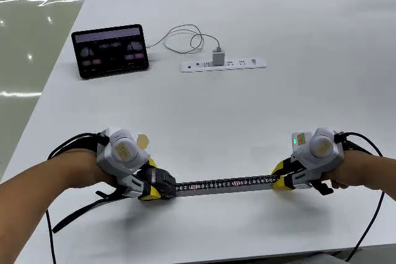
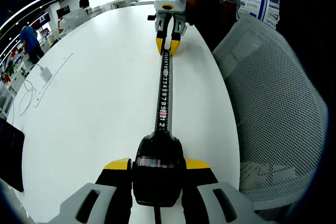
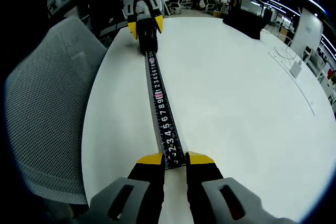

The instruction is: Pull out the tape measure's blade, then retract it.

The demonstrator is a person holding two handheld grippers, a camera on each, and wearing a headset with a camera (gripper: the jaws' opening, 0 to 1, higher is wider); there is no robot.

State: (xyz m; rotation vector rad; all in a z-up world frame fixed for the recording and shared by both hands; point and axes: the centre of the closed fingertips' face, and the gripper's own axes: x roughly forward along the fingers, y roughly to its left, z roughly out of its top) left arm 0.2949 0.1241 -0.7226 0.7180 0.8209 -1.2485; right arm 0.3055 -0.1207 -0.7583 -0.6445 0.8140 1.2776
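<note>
Blade (image 1: 226,184) drawn out: our left hand-held gripper (image 1: 152,186) clamps the case (image 2: 157,167) as anchor; right hand-held gripper (image 1: 280,176) pinches the tip (image 3: 175,159), so it lies straight.

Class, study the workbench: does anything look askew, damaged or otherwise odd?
Nothing stands out. The blade runs straight and flat from the case in the left gripper to the right gripper at its tip.
</note>
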